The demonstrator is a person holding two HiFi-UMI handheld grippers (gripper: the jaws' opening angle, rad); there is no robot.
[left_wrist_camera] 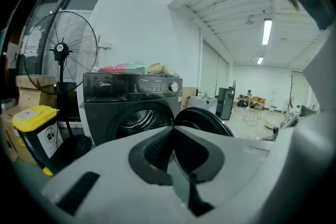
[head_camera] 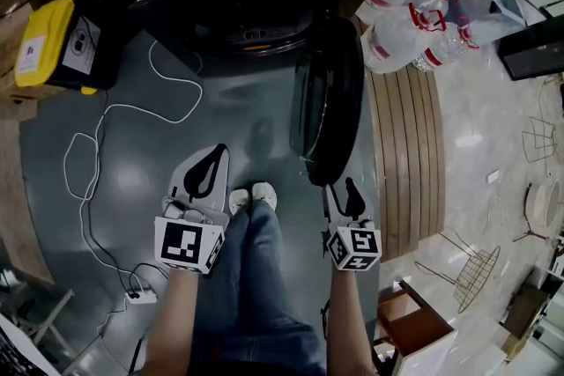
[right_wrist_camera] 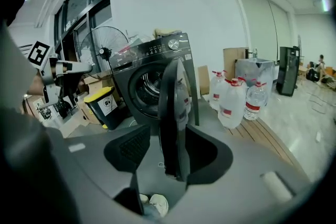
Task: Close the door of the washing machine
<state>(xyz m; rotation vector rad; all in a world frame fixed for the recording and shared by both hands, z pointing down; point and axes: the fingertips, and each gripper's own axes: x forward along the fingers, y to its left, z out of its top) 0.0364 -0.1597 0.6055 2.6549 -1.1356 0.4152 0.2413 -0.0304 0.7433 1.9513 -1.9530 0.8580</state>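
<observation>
1. Left gripper: jaws pressed together, empty.
2. Right gripper: jaws spread, straddling the washing machine door at its 6 o'clock edge, not pinching.
3. Door hangs open, at 4 o'clock from the drum.

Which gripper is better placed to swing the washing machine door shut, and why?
Right. The right gripper sits at the free edge of the open door, which shows between its open jaws; the left gripper is off to the side, facing the drum.
</observation>
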